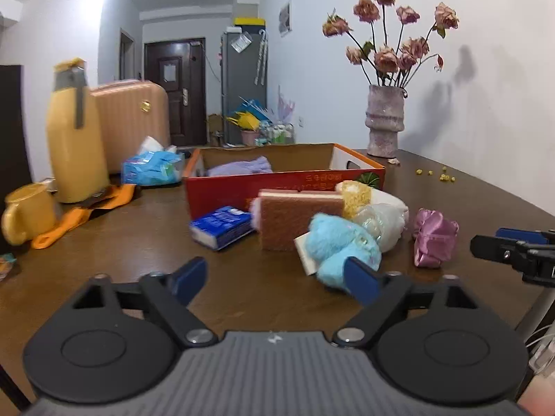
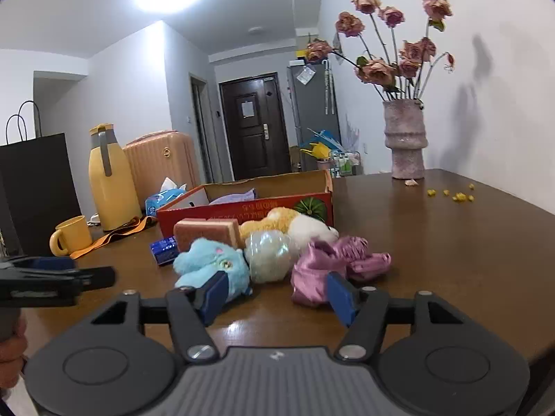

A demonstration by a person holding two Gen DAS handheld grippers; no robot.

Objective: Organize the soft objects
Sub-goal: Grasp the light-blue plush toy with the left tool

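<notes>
Soft things lie heaped on the brown table before an open red cardboard box [image 1: 277, 182], which holds a purple cloth [image 1: 242, 166]. The heap has a light blue plush [image 1: 340, 246], a pink sponge [image 1: 295, 218], a yellow-and-white plush [image 2: 295, 225], a clear crinkled bag [image 2: 270, 253] and a pink satin piece [image 2: 333, 256]. A blue tissue pack [image 1: 222, 225] lies to the left. My left gripper [image 1: 274, 272] is open just short of the blue plush. My right gripper [image 2: 275, 286] is open too, low over the table between the blue plush [image 2: 208, 260] and the satin, holding nothing.
A yellow thermos [image 1: 76, 138], yellow mug [image 1: 27, 215] and orange strap [image 1: 83, 215] stand at the left, with a blue wipes pack [image 1: 152, 168] behind. A vase of dried roses [image 1: 385, 121] is at the back right, near yellow crumbs [image 1: 440, 171].
</notes>
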